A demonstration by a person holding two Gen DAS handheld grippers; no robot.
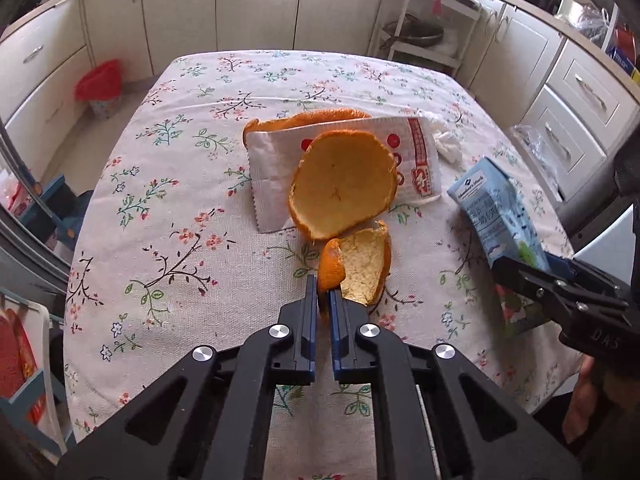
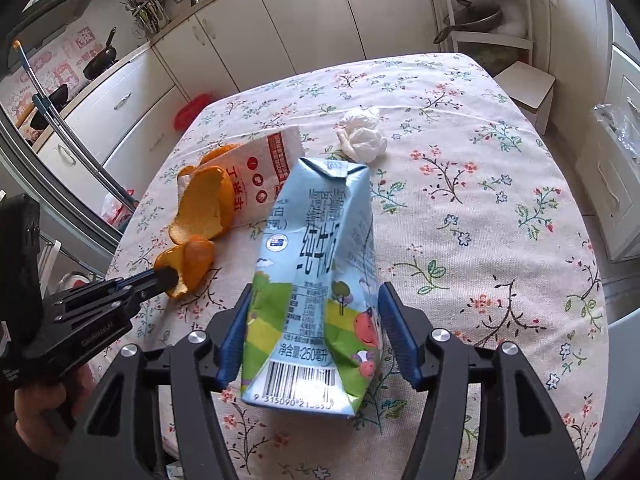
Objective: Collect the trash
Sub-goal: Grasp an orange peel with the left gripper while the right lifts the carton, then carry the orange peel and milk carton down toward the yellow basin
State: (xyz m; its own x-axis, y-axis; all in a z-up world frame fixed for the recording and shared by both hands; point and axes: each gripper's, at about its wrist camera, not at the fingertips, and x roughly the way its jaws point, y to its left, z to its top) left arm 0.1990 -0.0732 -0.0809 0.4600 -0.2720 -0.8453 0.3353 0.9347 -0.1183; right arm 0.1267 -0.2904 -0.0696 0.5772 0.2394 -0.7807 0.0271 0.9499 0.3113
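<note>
Two grippers work over a floral tablecloth. Left gripper has its jaws nearly together, pinching the edge of a small orange peel that seems to rest on the cloth. Right gripper is partly open around a crumpled blue milk carton — its left pad touches the carton, while the right pad appears just clear, so a firm grip cannot be confirmed. Beyond them lie two larger peel pieces, one white snack wrapper and one crumpled tissue. Nothing appears binned yet; a red-lined bin stands on the floor, well apart — collection looks barely begun.
</note>
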